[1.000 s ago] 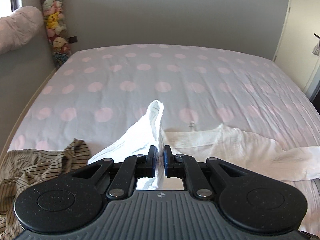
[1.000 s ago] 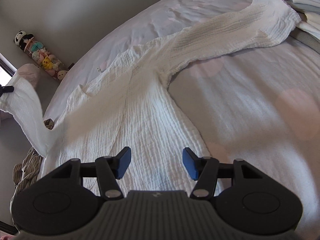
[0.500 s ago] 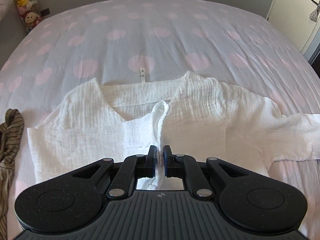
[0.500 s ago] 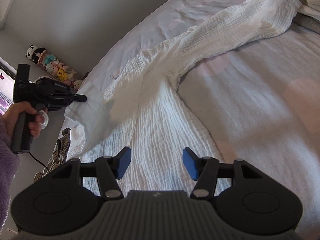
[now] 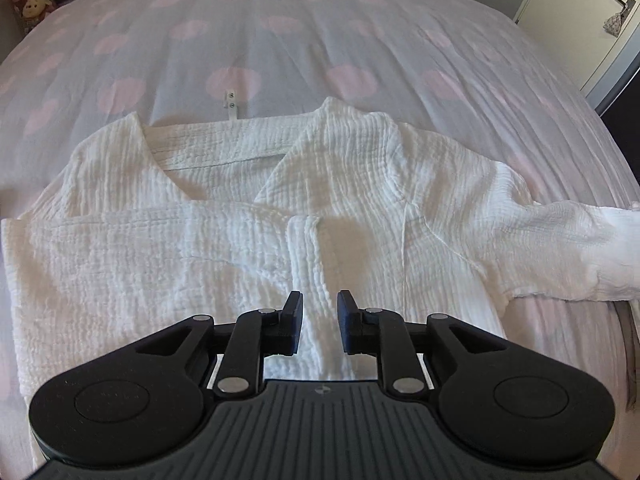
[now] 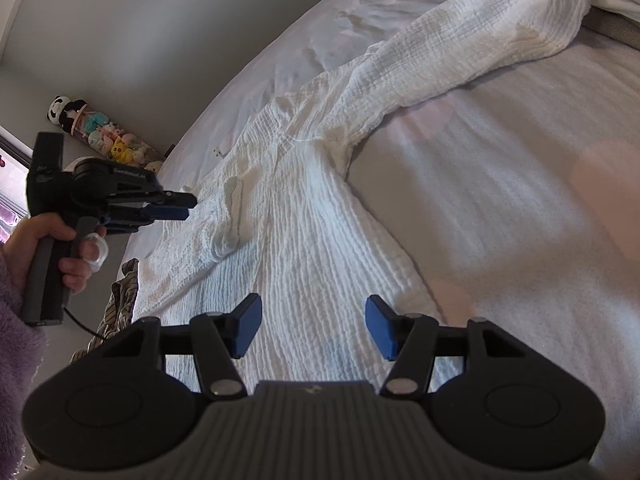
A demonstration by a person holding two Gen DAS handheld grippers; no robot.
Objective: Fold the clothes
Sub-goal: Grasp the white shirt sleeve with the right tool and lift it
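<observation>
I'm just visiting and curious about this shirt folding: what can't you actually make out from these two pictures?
- White shirt hem: hidden behind the left gripper body in the left wrist view.
- Long sleeve cuff: cut off by the top edge in the right wrist view.
- Striped garment: mostly hidden behind the right gripper body.
- Plush toys: too small to identify.

A bed (image 5: 320, 40) is covered by a pink-dotted sheet. A white crinkled shirt (image 5: 200, 264) is spread on it. A striped garment (image 6: 120, 300) is bunched at its edge.

White lettering on the left gripper (image 6: 182, 207) body is too blurred to read.
</observation>
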